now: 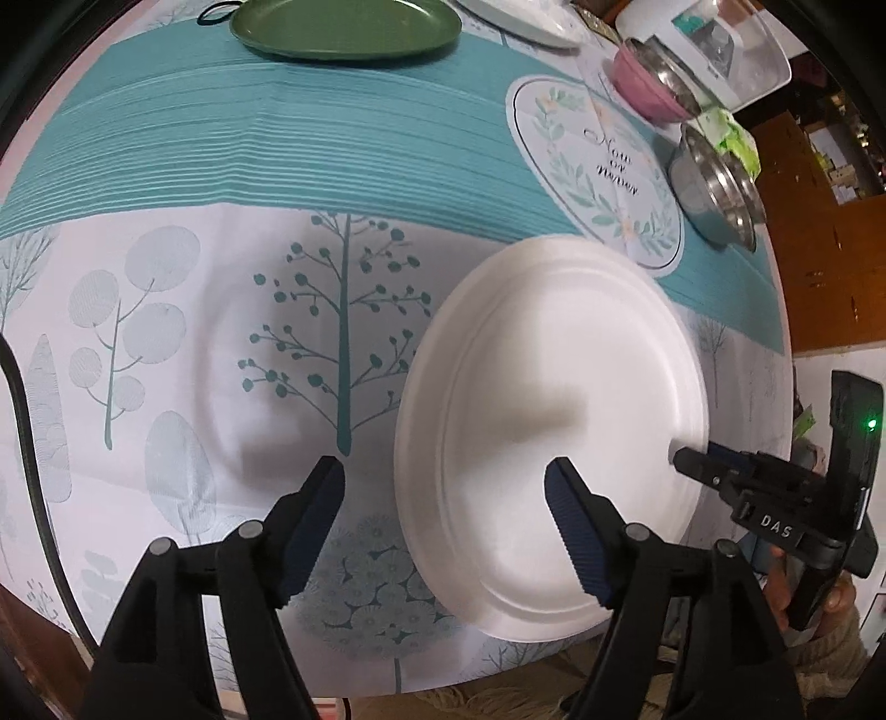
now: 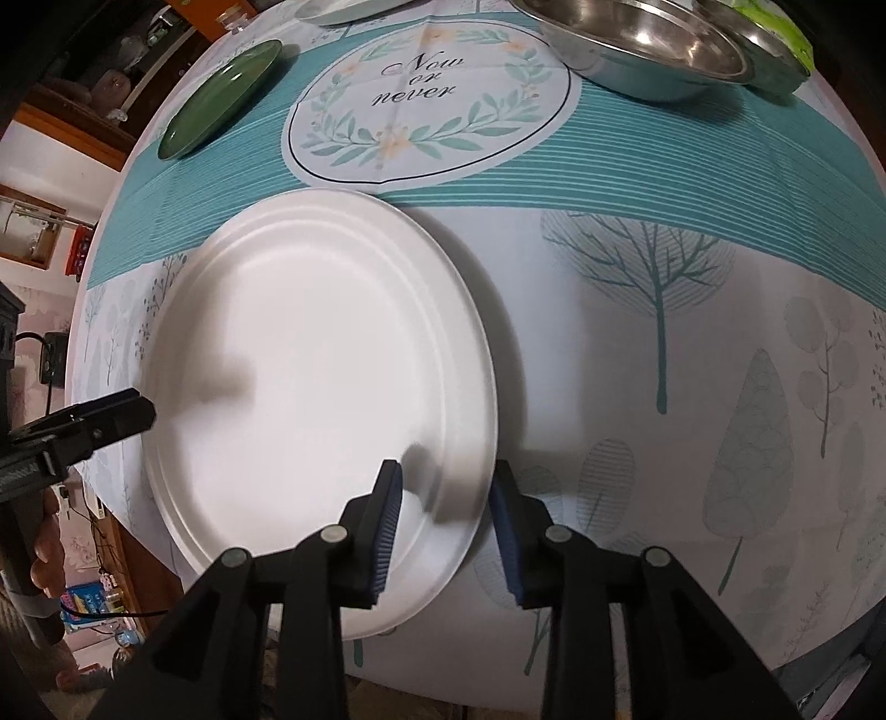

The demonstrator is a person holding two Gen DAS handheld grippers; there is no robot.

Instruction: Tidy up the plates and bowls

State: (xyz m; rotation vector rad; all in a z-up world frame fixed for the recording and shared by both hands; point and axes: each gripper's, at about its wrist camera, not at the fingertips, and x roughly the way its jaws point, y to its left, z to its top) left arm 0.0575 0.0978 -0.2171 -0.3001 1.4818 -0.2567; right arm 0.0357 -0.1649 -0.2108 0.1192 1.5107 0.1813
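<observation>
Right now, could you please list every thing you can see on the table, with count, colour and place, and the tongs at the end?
white plate: 1, white, near table edge, its rim between the right tongs' fingers
green plate: 1, dark green, far side on the teal stripe
second white plate: 1, white, far edge, partly cut off
pink bowl: 1, pink with a metal inside, far right
steel bowl: 1, silver, beside the round print
plastic tub: 1, clear, behind the pink bowl
tablecloth: 1, white and teal with trees
left tongs: 1, black, open, above the cloth and plate
right tongs: 1, black, open around the plate rim
</observation>
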